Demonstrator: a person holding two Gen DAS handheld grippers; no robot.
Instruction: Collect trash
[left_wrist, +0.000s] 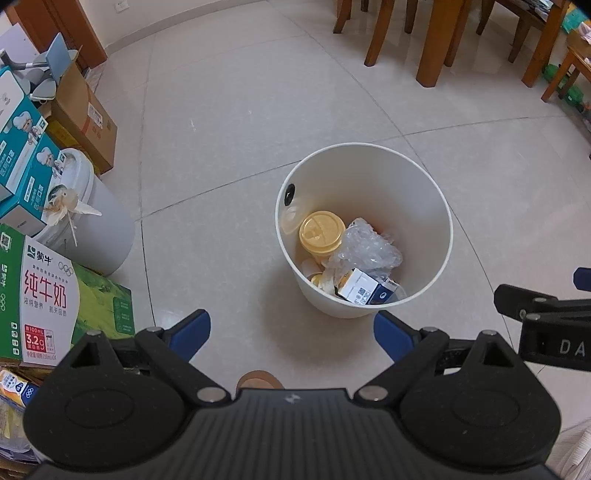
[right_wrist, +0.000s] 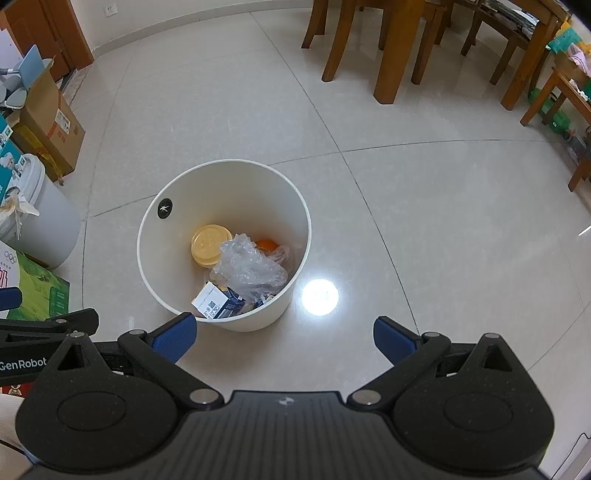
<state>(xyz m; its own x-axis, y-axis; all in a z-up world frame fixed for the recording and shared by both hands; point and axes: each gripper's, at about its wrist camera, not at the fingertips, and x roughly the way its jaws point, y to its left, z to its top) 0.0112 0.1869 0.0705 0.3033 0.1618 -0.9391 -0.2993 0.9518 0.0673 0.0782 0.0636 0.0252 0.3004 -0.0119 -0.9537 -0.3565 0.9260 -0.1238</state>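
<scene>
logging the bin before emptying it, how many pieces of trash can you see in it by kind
yellow cup lid: 1
crumpled clear plastic: 1
blue and white carton: 1
orange round thing, partly hidden: 1
Total: 4 clearly seen in the white bin; more scraps lie underneath, too hidden to count.

The bin floor is hidden beneath crumpled plastic wrap. An orange object is mostly covered; its identity cannot be told. The small carton's print is too small to read. The milk box is cut off at the left edge.
</scene>
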